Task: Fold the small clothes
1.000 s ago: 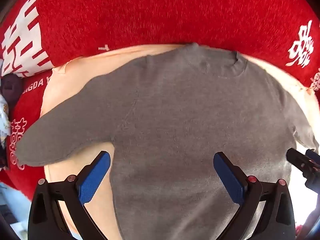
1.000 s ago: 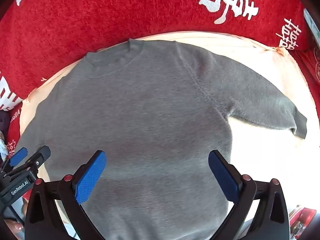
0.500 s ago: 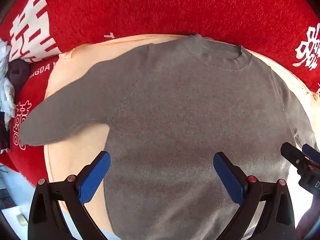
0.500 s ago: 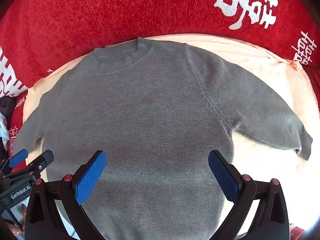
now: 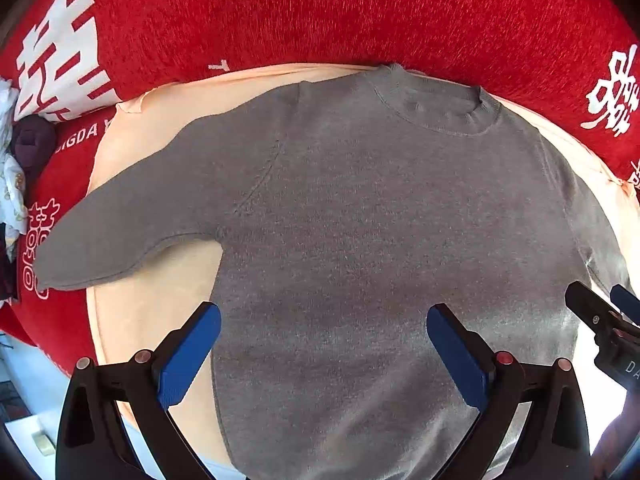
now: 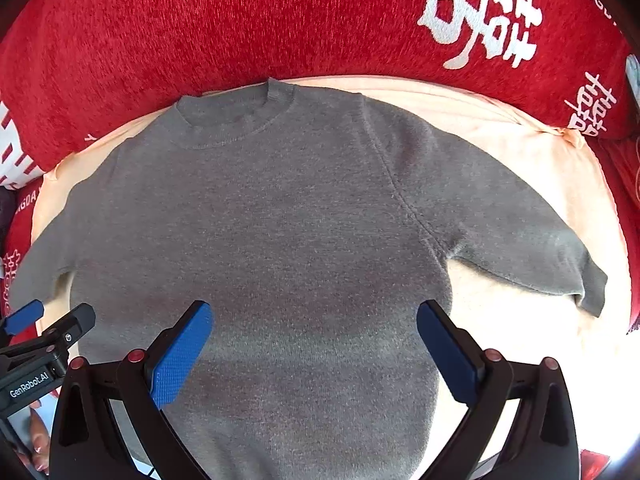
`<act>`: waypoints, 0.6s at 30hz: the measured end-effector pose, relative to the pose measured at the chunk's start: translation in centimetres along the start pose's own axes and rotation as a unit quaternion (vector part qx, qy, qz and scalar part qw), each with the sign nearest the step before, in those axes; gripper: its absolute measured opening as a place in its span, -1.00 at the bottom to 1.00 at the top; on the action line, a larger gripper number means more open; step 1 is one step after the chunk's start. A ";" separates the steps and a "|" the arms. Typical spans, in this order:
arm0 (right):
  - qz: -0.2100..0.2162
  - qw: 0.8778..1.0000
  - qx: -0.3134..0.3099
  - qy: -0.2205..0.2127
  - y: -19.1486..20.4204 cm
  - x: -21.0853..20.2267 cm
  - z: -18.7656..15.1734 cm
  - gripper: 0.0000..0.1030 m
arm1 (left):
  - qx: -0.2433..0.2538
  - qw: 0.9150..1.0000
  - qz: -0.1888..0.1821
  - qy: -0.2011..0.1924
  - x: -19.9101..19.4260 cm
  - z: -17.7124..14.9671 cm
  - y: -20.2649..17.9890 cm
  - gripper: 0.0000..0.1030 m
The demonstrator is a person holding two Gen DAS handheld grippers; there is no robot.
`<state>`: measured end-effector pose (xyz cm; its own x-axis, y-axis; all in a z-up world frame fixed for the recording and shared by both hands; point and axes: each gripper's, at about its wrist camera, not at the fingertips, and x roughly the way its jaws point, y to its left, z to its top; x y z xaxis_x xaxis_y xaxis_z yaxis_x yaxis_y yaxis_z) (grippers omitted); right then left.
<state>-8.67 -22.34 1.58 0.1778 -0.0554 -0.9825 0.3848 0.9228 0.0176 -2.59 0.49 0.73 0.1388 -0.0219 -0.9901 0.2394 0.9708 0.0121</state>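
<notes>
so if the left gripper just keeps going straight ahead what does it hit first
Most likely the grey sweater: the open left gripper points at its lower body, with nothing in between. How far above the cloth it is, I cannot tell.

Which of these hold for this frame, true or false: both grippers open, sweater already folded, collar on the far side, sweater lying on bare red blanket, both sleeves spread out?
1. Both the left gripper and the right gripper are open and hold nothing. True.
2. The grey knit sweater is already folded in half. False: it lies flat and fully spread.
3. Its round collar points away from the grippers. True.
4. The sweater lies directly on the red blanket with white characters. False: a pale peach cloth lies under it.
5. Both sleeves are tucked across the chest. False: the sleeves spread outward.
</notes>
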 end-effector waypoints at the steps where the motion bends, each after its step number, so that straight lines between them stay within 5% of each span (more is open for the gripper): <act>1: 0.000 1.000 0.002 0.000 0.1 -0.1 -0.1 0.98 | 0.003 1.000 0.003 -0.003 -0.1 0.0 -0.1 1.00; 18: 0.004 1.000 -0.001 0.006 -0.1 0.1 -0.3 0.98 | 0.006 1.000 0.007 -0.007 -0.5 0.5 -1.0 1.00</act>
<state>-8.98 -22.34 1.42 0.1711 -0.0430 -0.9843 0.3813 0.9241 0.0259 -2.38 -0.63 1.25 0.1556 -0.0108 -0.9878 0.2492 0.9680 0.0287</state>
